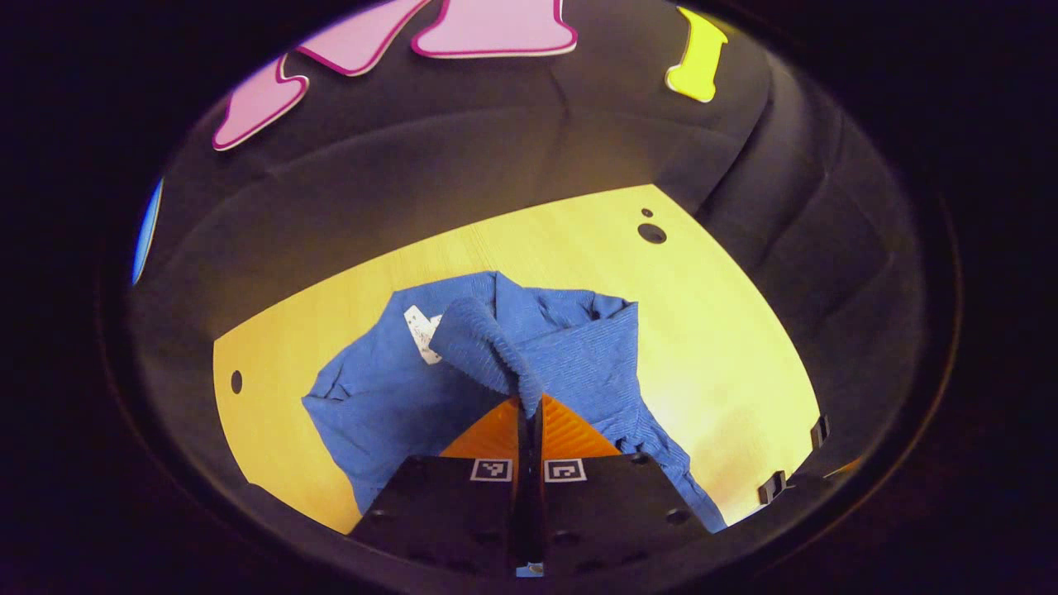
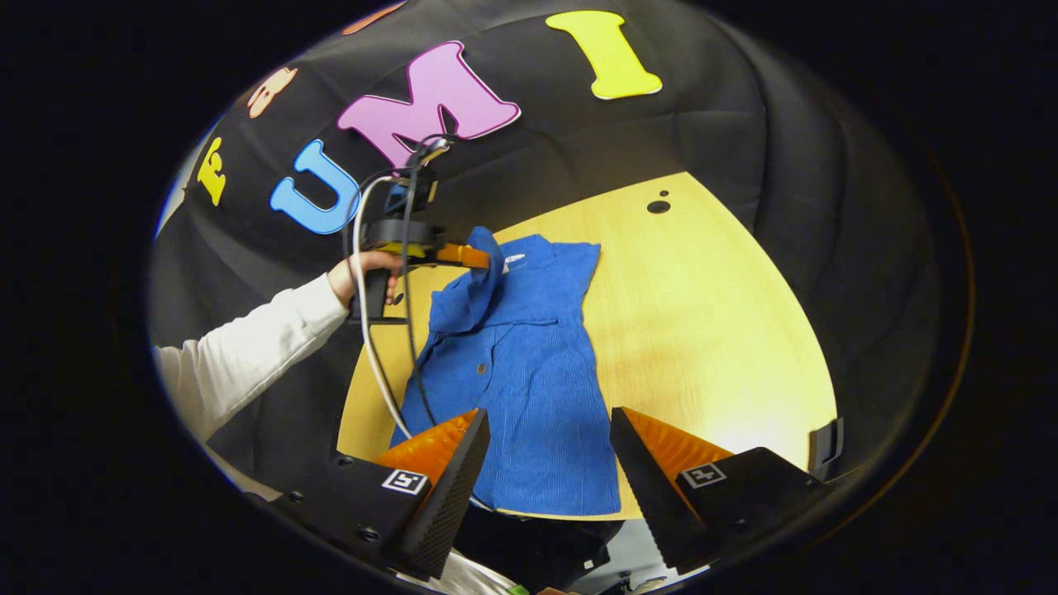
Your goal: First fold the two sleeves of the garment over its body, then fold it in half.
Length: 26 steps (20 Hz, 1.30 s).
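Left gripper view: left claw (image 1: 530,413) pinches ribbed blue sleeve (image 1: 483,343) (right claw (image 2: 545,454) gapes) above wooden table (image 1: 711,330).

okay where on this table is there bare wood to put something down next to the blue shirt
The widest bare patch of table lies between the blue shirt and the booth's wall, reaching back to the two dark holes. A narrower strip runs along the shirt's other edge. It is crowded there: the left gripper, its cable and the person's hand.
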Each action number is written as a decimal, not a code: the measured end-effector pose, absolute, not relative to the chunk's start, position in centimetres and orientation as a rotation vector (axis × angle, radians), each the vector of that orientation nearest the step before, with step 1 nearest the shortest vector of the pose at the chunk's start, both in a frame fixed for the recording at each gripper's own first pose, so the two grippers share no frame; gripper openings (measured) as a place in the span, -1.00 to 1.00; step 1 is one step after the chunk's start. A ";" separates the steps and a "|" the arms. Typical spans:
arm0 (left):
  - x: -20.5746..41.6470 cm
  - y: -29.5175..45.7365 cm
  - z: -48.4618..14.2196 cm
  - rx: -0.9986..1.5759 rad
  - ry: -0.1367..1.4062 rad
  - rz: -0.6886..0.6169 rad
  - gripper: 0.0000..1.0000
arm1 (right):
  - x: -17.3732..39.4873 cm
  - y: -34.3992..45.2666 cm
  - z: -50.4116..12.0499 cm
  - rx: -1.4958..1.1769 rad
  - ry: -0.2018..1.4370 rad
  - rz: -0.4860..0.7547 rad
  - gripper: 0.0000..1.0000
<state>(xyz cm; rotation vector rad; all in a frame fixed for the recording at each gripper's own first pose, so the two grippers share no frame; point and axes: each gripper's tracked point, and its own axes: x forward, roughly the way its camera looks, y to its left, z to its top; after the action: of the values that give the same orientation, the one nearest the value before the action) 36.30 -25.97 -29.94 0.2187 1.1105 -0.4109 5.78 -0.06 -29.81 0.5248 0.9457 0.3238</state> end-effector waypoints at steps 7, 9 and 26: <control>36.0 -30.8 -35.4 0.391 1.198 -0.384 -0.92 | 5.7 -2.5 -32.9 0.587 1.004 0.300 0.89; 35.2 -32.3 -35.7 0.384 1.218 -0.411 -0.66 | 6.4 -2.8 -33.4 0.604 1.026 0.302 0.89; 13.4 -2.5 -33.0 0.189 1.207 -0.247 0.73 | 0.9 4.3 -34.7 0.252 1.231 0.188 0.97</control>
<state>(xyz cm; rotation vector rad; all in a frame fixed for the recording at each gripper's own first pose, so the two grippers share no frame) 13.43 -2.48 -33.01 0.1894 1.2066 -0.2466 0.86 4.30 -34.67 0.2525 1.2306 0.1884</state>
